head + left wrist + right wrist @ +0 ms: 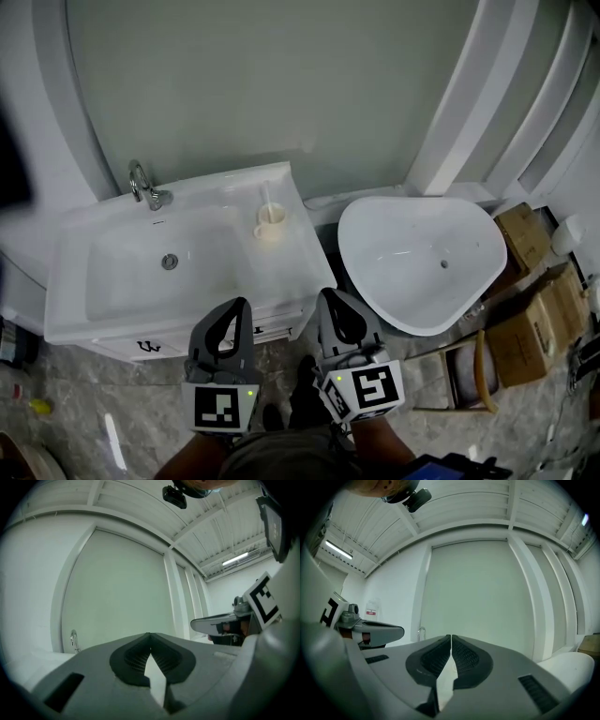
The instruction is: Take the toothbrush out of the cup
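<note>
The white surface (pixel 284 270) with its basin lies ahead of you. Your left tongs (pixel 239 306) and right tongs (pixel 329 296) sit at its near edge, both clenched on nothing. The cup (pixel 270 228) stands at the surface's far right, ahead and between the two, neither clearly nearer. The toothbrush (pixel 265 195) stands near upright in it, so you will likely pull upward.

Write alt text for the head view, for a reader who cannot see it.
A cup holding a toothbrush stands at the right rear of a white sink, untouched. The left gripper and right gripper, fingers closed and empty, hover short of its front edge. Another white basin lies at right.
</note>
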The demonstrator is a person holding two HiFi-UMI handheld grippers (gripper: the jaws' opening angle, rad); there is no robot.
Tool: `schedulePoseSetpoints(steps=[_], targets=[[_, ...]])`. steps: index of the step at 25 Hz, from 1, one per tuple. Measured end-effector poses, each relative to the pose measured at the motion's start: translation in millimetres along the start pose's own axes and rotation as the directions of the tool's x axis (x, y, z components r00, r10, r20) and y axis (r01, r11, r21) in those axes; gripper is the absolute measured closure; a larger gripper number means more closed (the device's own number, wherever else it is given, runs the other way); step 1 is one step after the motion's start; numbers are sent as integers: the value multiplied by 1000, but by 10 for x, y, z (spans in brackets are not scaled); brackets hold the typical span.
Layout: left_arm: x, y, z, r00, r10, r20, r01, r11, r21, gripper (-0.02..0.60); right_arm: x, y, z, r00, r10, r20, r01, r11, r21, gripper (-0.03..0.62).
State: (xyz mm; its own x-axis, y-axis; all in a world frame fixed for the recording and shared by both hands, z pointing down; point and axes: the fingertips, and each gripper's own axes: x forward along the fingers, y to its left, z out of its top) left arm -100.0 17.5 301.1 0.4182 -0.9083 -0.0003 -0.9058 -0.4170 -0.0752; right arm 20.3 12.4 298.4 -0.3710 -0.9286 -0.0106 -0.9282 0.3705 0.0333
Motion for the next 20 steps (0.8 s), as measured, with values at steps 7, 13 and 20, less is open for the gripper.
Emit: schedulePoseSetpoints(steps=[7,13,20], targets=[[402,13,-109,999,10,-33,-10,1000,-5,569,276,-292,-156,1000,1,-15,-1,1000,24,579],[998,130,-236,997,42,-63,-41,999,24,570,825,-646,-314,999,42,-33,-40,998,57,579],[1651,258,-119,989,120,-81,-115,991,69,569,1454,-1096,-253,993,116,-12,-115,990,84,579]])
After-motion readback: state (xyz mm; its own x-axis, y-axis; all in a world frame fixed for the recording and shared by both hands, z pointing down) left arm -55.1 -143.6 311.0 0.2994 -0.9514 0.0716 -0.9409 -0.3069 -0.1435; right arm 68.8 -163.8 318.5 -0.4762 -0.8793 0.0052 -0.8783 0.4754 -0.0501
